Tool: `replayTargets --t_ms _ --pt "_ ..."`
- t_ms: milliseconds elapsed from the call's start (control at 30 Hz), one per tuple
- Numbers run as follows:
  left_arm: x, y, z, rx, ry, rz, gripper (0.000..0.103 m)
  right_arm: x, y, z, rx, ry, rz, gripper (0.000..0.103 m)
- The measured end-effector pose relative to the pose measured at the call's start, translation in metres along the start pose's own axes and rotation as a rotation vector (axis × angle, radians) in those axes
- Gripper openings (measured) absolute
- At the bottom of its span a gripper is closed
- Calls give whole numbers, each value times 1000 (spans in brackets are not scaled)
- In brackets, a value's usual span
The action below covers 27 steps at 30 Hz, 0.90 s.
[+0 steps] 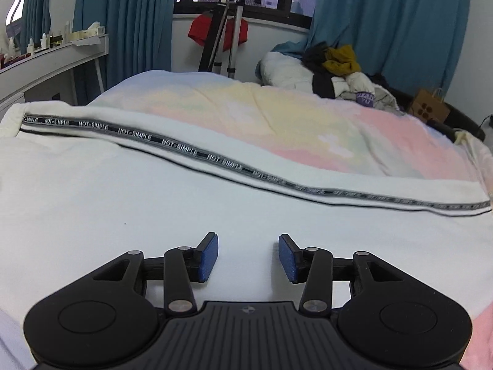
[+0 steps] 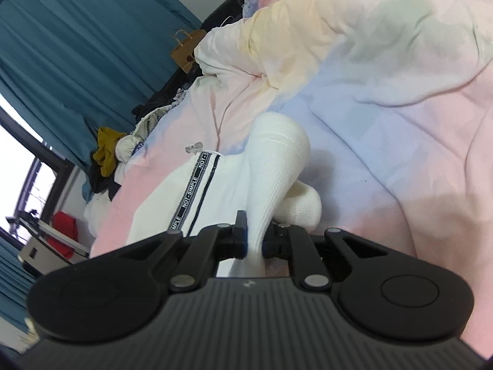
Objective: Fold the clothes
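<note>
Clutter heaped at the bed's far right: pile of clothes (image 1: 339, 71), mustard and dark pieces on top, brown paper bag (image 1: 428, 108) just beyond. Teal curtains (image 1: 129, 21) flanking a window, red cloth (image 1: 200, 32) draped behind a metal stand (image 1: 228, 30), white shelf (image 1: 61, 52) of small bottles at far left. Pastel duvet (image 1: 277, 117) spread over the bed, nothing lying between the grippers and the garment.

Left hand-held gripper (image 1: 248, 257) angled down over the cloth, blue pads apart, jaws open with nothing between them. Right hand-held gripper (image 2: 254, 240) rolled sideways, clamped tight on a ribbed cuff.

White trousers (image 1: 123, 191) laid flat across the near bed, black "NOT-SIMPLE" stripe (image 1: 185, 149) running left to right along one edge. Ribbed cuff (image 2: 277, 166) lifted off the duvet at the right, bunched between the pads.
</note>
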State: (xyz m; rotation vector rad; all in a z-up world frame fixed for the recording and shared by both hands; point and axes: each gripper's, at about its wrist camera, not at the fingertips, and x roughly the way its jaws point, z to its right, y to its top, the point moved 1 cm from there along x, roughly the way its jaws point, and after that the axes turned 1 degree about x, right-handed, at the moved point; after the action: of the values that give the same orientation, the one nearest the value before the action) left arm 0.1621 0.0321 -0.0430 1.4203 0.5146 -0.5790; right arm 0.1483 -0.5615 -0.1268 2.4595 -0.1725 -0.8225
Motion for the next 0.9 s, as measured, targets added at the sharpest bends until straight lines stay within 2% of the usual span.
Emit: replayTargets --t_ms 167,367,533,633,733,900 --pt "7 -12 -1 -2 9 27 47 -12 0 -17 -61 35 50 11" --pt "5 -12 -9 -9 -15 39 48 -21 -2 -36 -119 65 80 11" --pt "5 -14 -1 83 22 42 48 -30 -5 -51 -178 74 102 11" --pt "5 -10 -2 65 9 24 48 -39 -6 -63 -227 95 124 11" --pt "4 -6 -5 54 -1 1 48 -47 -13 -87 -330 110 143 11" --pt "4 0 -1 83 12 -19 48 -81 -46 -152 -615 200 218 11"
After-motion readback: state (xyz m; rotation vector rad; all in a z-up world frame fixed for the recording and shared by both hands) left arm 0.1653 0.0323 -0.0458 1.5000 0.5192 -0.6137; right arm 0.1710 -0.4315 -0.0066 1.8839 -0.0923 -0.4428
